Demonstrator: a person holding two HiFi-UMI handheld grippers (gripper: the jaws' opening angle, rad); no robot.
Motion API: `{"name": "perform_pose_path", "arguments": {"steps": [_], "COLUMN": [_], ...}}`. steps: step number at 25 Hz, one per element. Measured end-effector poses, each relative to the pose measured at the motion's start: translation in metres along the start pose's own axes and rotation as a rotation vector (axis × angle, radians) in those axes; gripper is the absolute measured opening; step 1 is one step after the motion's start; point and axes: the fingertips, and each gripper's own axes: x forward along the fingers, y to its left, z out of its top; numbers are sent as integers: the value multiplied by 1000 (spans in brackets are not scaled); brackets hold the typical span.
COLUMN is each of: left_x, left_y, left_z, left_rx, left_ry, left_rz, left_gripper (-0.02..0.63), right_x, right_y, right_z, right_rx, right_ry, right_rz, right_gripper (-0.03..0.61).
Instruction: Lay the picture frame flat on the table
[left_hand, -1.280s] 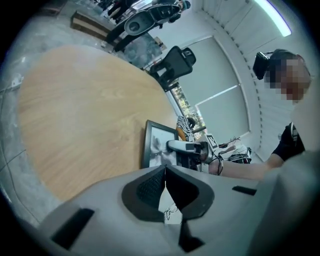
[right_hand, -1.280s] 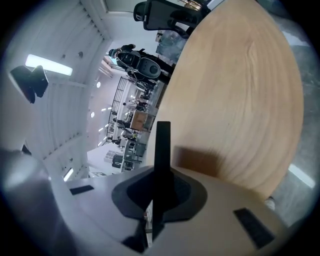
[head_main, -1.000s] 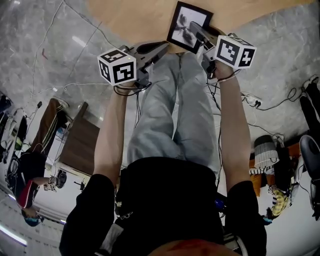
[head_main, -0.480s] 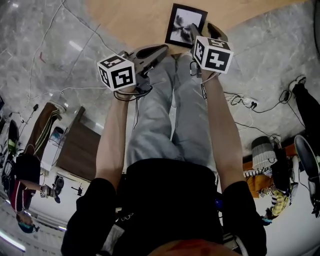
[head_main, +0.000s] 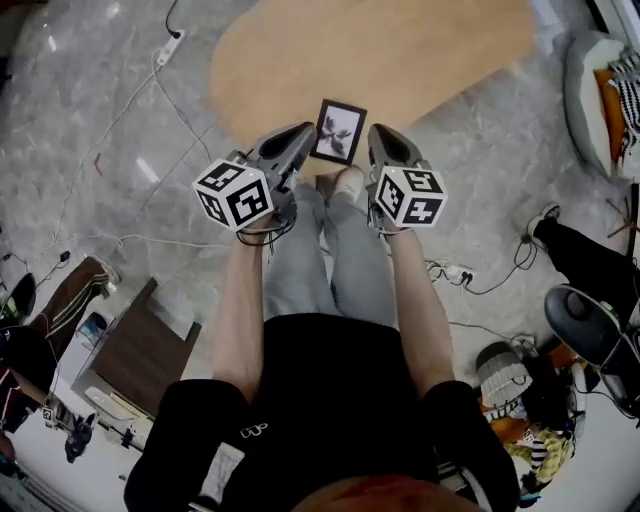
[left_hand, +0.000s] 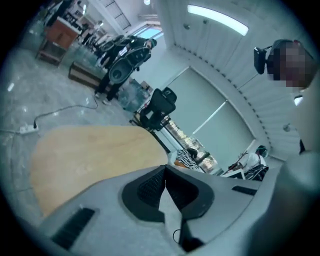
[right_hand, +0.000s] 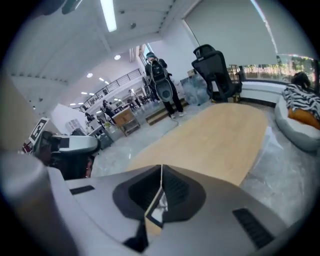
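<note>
Black-edged, the rectangular picture frame (head_main: 338, 131) lies flat on the light oval wooden table (head_main: 400, 50) near its edge, between the two claw tips and just beside each. The jaws of the left claw (head_main: 303, 130) are clenched tip to tip with nothing between them. The right claw (head_main: 377, 132) is likewise clenched and empty, with the frame just to its left.

The wooden table (head_main: 400, 60) lies open beyond and beside the picture frame (head_main: 337, 131) sitting at its near edge.
</note>
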Motion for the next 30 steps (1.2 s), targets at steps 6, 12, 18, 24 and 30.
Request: {"name": "perform_pose_path", "arguments": {"steps": [6,12,18,24,30], "left_x": [-33,-71,-79,-74,-66], "left_y": [-75,-187,-229,-257,-266], "left_z": [115,248,289,304,303], "left_rx": [101,373,548,579,590], "left_ry": [-218,-501,-563,-586,-590], "left_rz": [229,253,333,290,307], "left_gripper": [9,9,9,9,9], "right_x": [-84,-198,-264,-283,-291], "right_y": [39,75,86,76,62], "right_z": [168,308,364,373,377], "right_rx": [-108,-144,-216,-293,-300], "right_ry": [-293,-617,-742,-741,-740], "right_rz": [57,-2,-41,-120,-122], "right_gripper": [12,12,11,11,11]}}
